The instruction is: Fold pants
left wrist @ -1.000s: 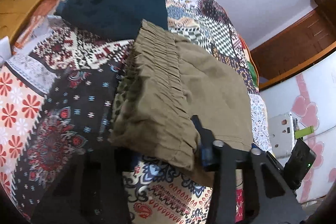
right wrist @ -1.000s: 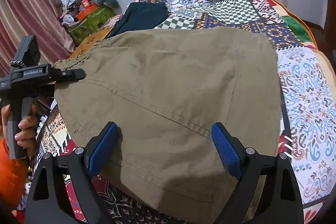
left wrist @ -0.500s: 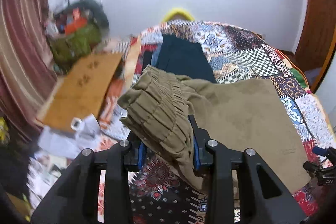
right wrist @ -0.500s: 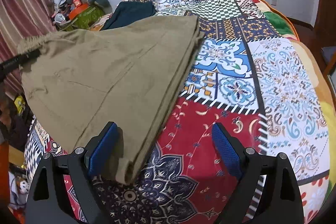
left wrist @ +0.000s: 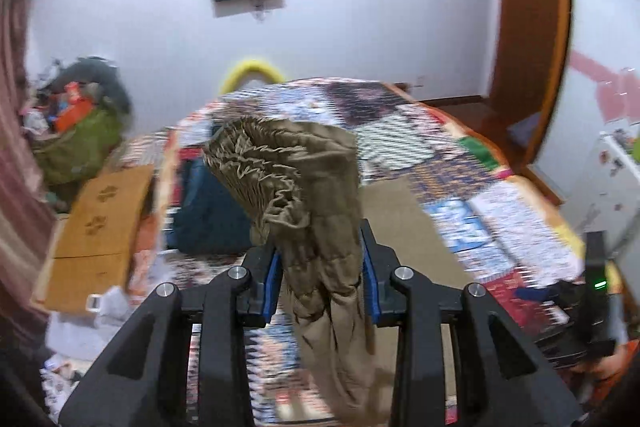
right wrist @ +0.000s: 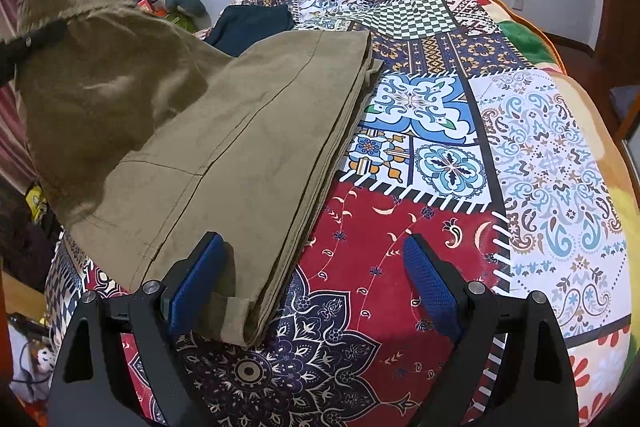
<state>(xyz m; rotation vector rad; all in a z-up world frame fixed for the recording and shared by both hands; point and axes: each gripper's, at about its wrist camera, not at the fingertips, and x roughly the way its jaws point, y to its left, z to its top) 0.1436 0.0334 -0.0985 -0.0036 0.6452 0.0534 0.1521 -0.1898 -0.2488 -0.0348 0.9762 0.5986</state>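
Olive-brown pants (right wrist: 240,131) lie folded lengthwise on a patchwork bedspread (right wrist: 520,155). My left gripper (left wrist: 322,279) is shut on the gathered elastic waistband (left wrist: 276,171) and holds it up above the bed; the cloth hangs down between its blue pads. In the right wrist view that lifted waist end (right wrist: 92,67) rises at the left, with the left gripper's black finger (right wrist: 36,39) on it. My right gripper (right wrist: 316,287) is open and low over the bed, its left pad resting by the leg hem (right wrist: 236,319).
A dark teal garment (right wrist: 252,25) lies folded on the bed's far side, beyond the pants. A wooden board (left wrist: 100,219) and a cluttered green pile (left wrist: 76,143) lie left of the bed. A fridge (left wrist: 616,179) stands right.
My left gripper has lifted the waistband higher and swung it up off the bed. The pants' far edge has drawn left, baring more bedspread. My right gripper stays open by the hem.
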